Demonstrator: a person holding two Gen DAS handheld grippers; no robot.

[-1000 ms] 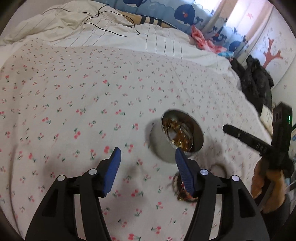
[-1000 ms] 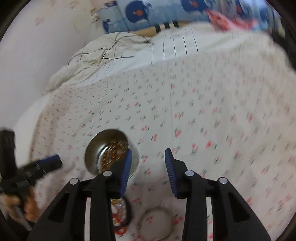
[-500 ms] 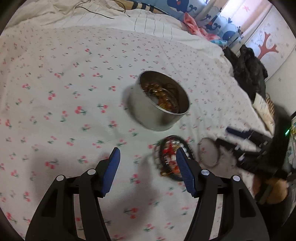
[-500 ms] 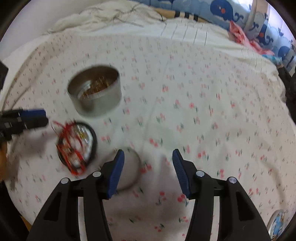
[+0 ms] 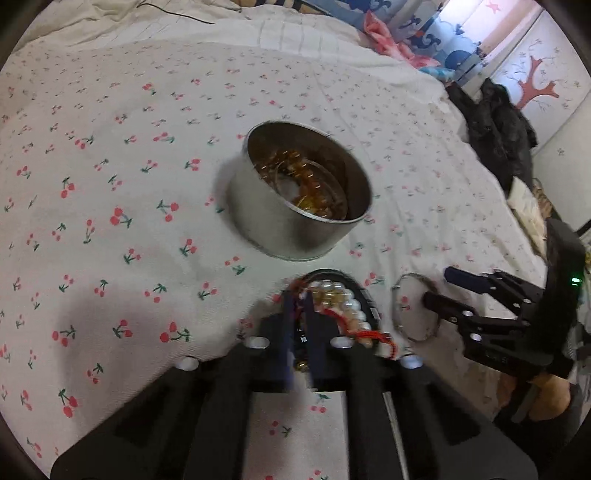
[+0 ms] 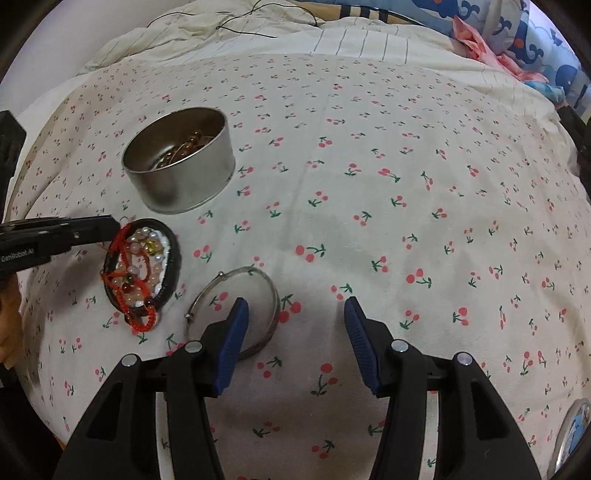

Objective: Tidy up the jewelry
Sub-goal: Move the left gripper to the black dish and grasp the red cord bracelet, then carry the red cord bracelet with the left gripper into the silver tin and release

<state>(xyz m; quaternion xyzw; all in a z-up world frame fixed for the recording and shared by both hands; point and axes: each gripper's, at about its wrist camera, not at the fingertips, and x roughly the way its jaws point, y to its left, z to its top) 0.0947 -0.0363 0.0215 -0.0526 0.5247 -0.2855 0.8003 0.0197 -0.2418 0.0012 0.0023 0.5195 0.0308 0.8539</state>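
A round metal tin with gold and amber jewelry inside stands on the cherry-print sheet. In front of it lies a bundle of bracelets: black band, pearl beads, red cord. My left gripper is shut on the bundle's edge at the red cord. A thin silver bangle lies flat to the right of the bundle. My right gripper hovers open just over the bangle, one finger above its middle and its right rim between the fingers. It grips nothing.
The bed runs back to a striped quilt with a black cable and whale-print pillows. Dark clothes are piled at the right edge. A round lid shows at the lower right.
The left gripper came down onto the bracelet bundle and its jaws went from wide apart to shut. The right gripper sank over the bangle and spread wider than a second ago.
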